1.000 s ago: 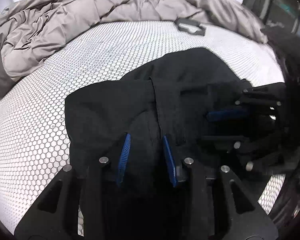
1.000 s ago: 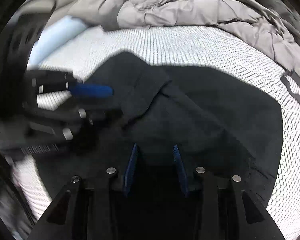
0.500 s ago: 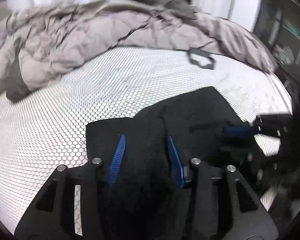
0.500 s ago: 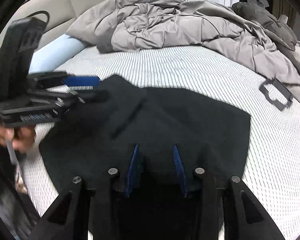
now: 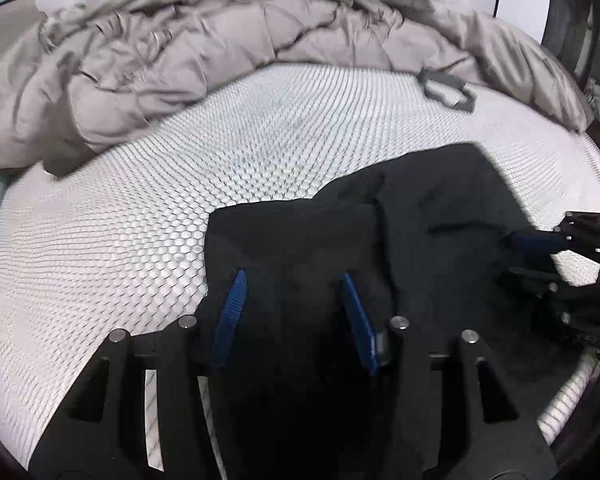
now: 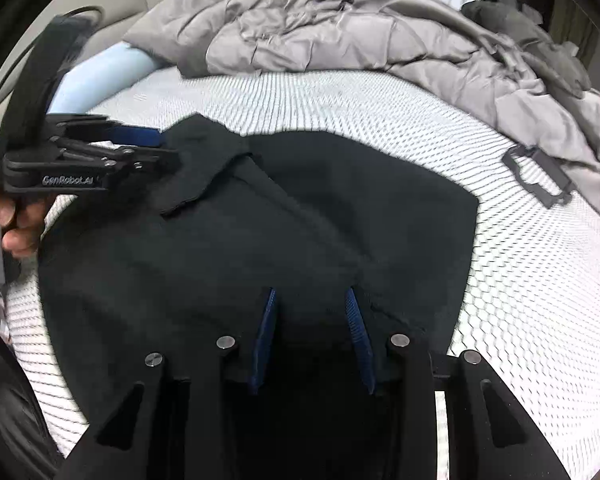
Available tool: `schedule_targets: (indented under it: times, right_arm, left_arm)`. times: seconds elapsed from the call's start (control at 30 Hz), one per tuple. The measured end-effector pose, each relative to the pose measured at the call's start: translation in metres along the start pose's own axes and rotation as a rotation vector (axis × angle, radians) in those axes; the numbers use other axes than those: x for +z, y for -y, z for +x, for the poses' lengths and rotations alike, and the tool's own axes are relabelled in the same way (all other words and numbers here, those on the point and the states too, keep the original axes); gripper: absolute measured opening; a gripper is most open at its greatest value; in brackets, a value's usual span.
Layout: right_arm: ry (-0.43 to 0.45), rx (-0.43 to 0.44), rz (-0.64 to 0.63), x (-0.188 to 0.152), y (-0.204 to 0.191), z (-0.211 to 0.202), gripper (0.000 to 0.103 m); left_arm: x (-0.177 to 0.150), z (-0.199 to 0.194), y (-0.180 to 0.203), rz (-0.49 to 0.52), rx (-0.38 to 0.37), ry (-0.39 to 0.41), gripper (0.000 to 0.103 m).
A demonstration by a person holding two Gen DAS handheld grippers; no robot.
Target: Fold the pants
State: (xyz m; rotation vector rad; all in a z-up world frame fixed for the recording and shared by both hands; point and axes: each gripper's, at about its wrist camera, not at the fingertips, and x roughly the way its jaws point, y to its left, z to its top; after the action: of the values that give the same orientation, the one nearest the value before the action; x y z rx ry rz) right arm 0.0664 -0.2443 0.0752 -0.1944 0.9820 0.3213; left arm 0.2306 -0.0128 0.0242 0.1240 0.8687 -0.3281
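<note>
Black pants (image 5: 400,240) lie folded and flat on the white patterned mattress (image 5: 180,184). They also show in the right wrist view (image 6: 300,208). My left gripper (image 5: 292,280) is open over the near edge of the pants, holding nothing. It shows in the right wrist view (image 6: 156,144) at the left edge of the pants. My right gripper (image 6: 312,300) is open over the near part of the pants, empty. It shows in the left wrist view (image 5: 540,256) at the right edge of the pants.
A crumpled grey duvet (image 5: 220,48) is piled along the far side of the bed, also in the right wrist view (image 6: 360,28). A small grey frame-like object (image 5: 448,90) lies on the mattress near the duvet. A light blue pillow (image 6: 104,76) lies at far left.
Both grippers have pulled back from the pants and risen, showing more mattress. The pants now lie flatter and smoother than a second ago.
</note>
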Motion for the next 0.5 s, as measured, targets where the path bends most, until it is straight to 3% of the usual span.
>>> schedule_targets:
  times: [0.1, 0.13, 0.2, 0.3, 0.4, 0.5]
  right_arm:
    - [0.061, 0.079, 0.026, 0.002, -0.012, -0.027, 0.040]
    - [0.072, 0.101, 0.019, -0.001, -0.017, -0.032, 0.041]
    - [0.041, 0.138, -0.010, 0.003, -0.032, -0.019, 0.041]
    - [-0.074, 0.123, -0.049, -0.003, -0.048, 0.023, 0.041]
    - [-0.053, 0.103, -0.059, -0.010, -0.042, 0.015, 0.041]
    - [-0.032, 0.141, -0.010, -0.025, -0.020, 0.000, 0.040]
  left_arm:
    - [-0.022, -0.038, 0.018, 0.047, -0.118, 0.087, 0.049]
    - [-0.028, -0.035, 0.025, 0.069, -0.131, 0.074, 0.050]
    - [-0.047, -0.008, 0.036, 0.091, -0.166, -0.039, 0.050]
    - [-0.056, -0.001, 0.035, 0.118, -0.180, -0.025, 0.050]
    - [-0.060, -0.011, 0.020, 0.092, -0.204, -0.018, 0.050]
    - [-0.070, -0.027, 0.008, 0.112, -0.107, -0.007, 0.050]
